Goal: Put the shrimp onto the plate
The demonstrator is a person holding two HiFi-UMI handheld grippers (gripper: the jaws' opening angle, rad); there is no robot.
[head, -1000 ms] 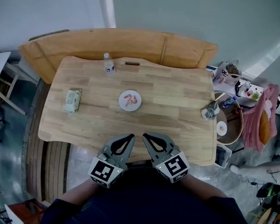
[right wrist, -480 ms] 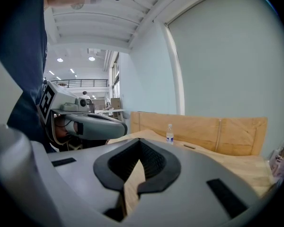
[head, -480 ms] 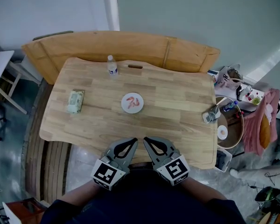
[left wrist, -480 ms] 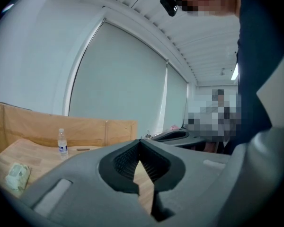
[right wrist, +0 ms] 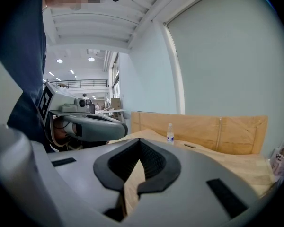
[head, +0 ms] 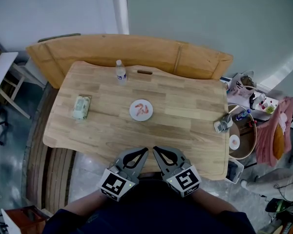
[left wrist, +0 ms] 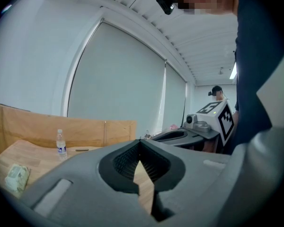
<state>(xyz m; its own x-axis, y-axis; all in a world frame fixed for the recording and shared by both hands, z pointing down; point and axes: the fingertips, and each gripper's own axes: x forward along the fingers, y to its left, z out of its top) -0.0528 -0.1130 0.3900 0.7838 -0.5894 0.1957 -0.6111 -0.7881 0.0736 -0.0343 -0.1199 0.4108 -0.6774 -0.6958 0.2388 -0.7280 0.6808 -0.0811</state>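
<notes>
A small white plate (head: 141, 109) sits near the middle of the wooden table (head: 185, 106), with pink shrimp (head: 143, 108) lying on it. Both grippers are held side by side at the table's near edge, well short of the plate. My left gripper (head: 145, 150) (left wrist: 140, 141) is shut, its jaws meeting at the tips with nothing between them. My right gripper (head: 155, 149) (right wrist: 140, 140) is likewise shut and empty. Each gripper view shows the other gripper alongside; the plate is hidden behind the jaws there.
A water bottle (head: 120, 72) (left wrist: 61, 144) (right wrist: 170, 133) stands at the far edge. A green packet (head: 81, 107) (left wrist: 16, 176) lies at the left. A wooden bench back (head: 132, 50) runs behind the table. A small object (head: 222, 125) sits at the right edge, above a round basket (head: 244, 135).
The head view has drifted a little, so everything sits slightly lower and to the right in the picture. Neither gripper nor anything on the table has visibly moved.
</notes>
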